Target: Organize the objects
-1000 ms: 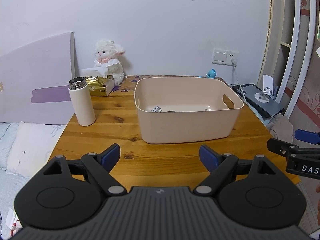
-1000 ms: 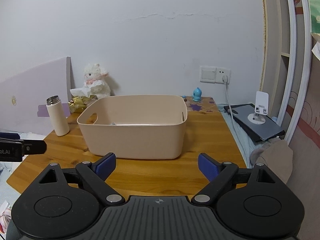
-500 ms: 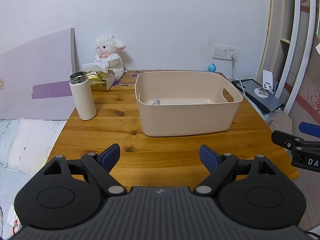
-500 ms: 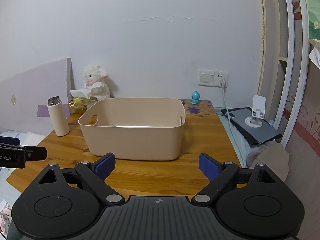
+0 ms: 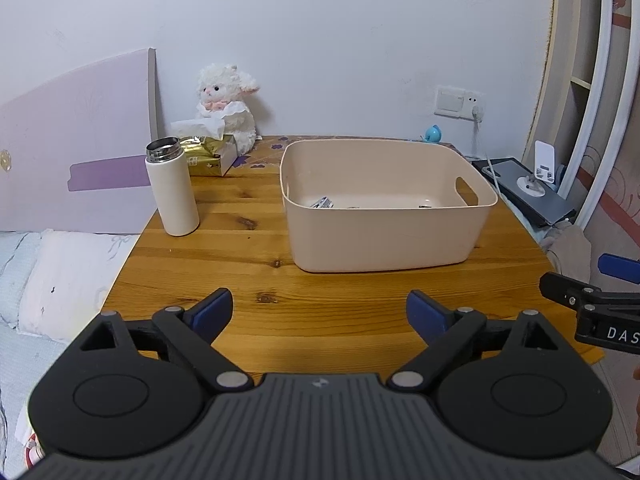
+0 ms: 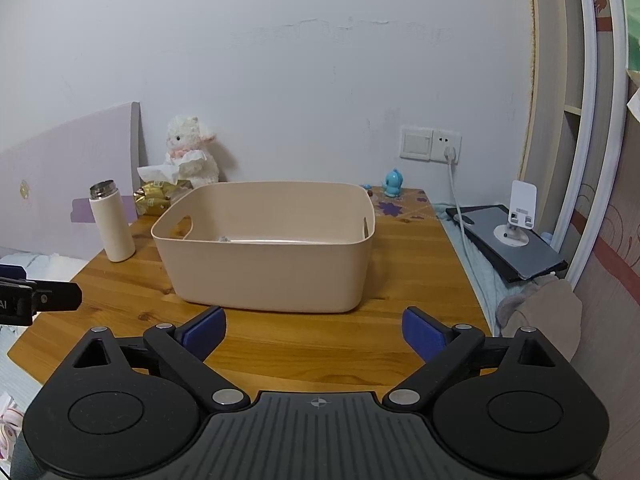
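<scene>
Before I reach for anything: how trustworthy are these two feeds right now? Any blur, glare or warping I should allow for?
Left wrist view: sharp, evenly lit, soft shadows only; the wardrobe frame bows near the edge, and the basin hides most of its contents. Right wrist view: equally sharp, no glare on the table; corners vignette dark, and the bottle is small but crisp.

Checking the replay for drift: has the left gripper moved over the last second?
Yes. The left gripper has pulled back from the beige bin, which looks smaller with more table before it.
</scene>
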`<state>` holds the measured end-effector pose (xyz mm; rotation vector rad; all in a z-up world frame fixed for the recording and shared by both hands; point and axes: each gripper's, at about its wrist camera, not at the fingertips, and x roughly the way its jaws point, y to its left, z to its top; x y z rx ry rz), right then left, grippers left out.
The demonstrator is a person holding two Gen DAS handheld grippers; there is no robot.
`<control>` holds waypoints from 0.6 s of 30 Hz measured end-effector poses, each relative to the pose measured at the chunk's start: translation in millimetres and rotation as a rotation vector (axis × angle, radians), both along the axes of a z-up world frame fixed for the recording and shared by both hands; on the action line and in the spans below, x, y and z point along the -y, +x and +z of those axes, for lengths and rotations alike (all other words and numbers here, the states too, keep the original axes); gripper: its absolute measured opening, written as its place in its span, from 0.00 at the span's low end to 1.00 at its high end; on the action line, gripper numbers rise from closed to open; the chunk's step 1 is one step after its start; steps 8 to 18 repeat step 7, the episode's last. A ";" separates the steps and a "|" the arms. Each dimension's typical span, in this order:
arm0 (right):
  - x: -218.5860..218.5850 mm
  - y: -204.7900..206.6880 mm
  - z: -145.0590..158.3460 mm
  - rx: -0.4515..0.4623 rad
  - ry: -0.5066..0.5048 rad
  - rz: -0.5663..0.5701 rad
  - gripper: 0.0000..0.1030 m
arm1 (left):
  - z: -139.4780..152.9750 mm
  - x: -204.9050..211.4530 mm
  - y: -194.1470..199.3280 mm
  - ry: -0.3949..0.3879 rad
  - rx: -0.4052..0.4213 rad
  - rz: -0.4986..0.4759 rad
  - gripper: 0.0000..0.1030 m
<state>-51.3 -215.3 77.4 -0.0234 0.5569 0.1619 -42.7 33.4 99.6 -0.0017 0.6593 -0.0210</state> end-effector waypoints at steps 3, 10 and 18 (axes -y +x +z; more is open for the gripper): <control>-0.1 4.6 -3.8 -0.013 0.000 -0.001 0.94 | -1.8 -1.5 3.3 -0.001 -0.005 -0.003 0.93; 0.7 9.5 -7.8 -0.024 -0.001 0.002 0.94 | -5.4 -2.1 7.1 -0.002 -0.012 -0.001 0.94; 0.7 9.5 -7.8 -0.024 -0.001 0.002 0.94 | -5.4 -2.1 7.1 -0.002 -0.012 -0.001 0.94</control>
